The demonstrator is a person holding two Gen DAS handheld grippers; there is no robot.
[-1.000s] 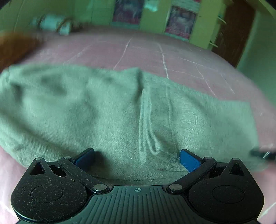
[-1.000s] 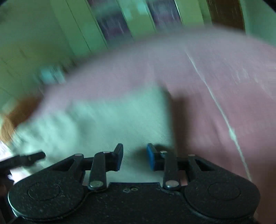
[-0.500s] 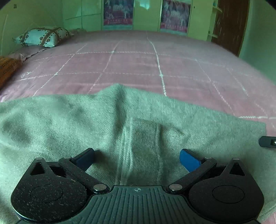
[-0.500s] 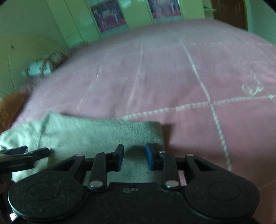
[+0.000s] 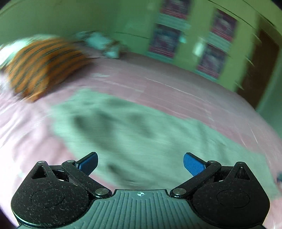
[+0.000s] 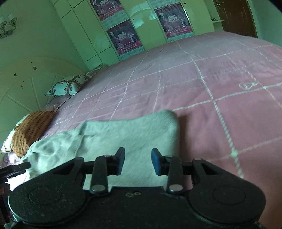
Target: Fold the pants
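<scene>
The grey-green pants (image 5: 141, 132) lie folded flat on the pink quilted bedspread (image 6: 211, 79). My left gripper (image 5: 140, 162) hovers wide open above their near edge, and that view is motion-blurred. Nothing sits between its blue pads (image 5: 193, 163). In the right wrist view the pants (image 6: 123, 133) end in a rounded folded corner at the right. My right gripper (image 6: 138, 161) is over this end with its jaws opening. Cloth shows beneath the gap, but the pads do not press on it. The left gripper's dark finger (image 6: 14, 169) pokes in at the left edge.
An orange striped pillow (image 6: 30, 130) lies just left of the pants, and a patterned pillow (image 6: 70, 85) sits further back by the headboard (image 6: 21, 84). Wardrobe doors with posters (image 6: 123, 35) and a brown door (image 6: 236, 15) stand beyond the bed.
The left view has swung left and rolled, bringing the orange pillow into sight. The right gripper's jaws stand wider apart than before, and it has drawn back a little from the pants' right end.
</scene>
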